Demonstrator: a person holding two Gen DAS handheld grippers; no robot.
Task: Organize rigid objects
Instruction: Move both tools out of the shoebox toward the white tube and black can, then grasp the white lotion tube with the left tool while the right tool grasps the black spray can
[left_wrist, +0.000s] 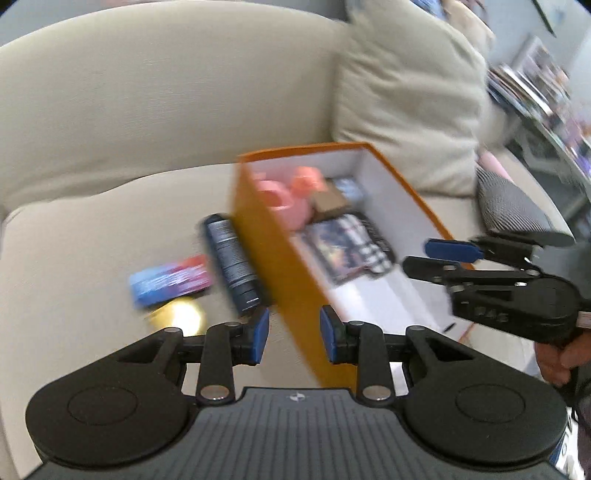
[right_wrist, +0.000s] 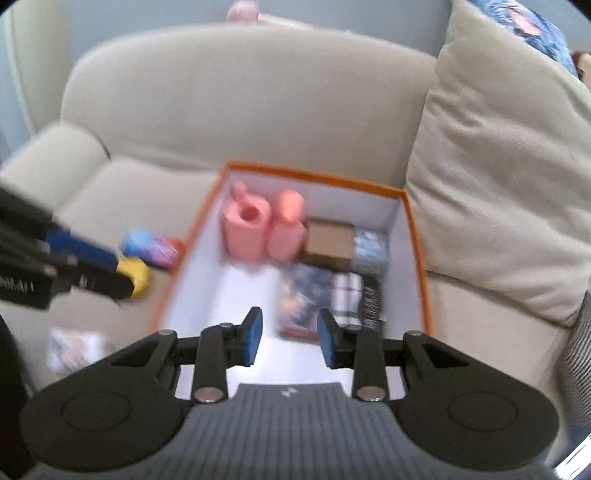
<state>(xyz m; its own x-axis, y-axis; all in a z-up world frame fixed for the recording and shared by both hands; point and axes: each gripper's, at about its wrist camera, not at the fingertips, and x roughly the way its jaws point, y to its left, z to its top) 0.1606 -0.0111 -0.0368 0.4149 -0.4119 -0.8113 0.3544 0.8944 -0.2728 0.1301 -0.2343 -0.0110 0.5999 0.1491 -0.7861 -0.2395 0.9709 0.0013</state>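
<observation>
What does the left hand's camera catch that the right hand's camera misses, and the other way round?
Only the left wrist view shows the dark blue spray can lying on the sofa seat beside the box, and a grey patterned cushion. Only the right wrist view shows a yellow object and a pale packet on the seat. Both show the orange box holding pink pieces, a brown block and a dark booklet, plus the blue-and-red packet outside it.
</observation>
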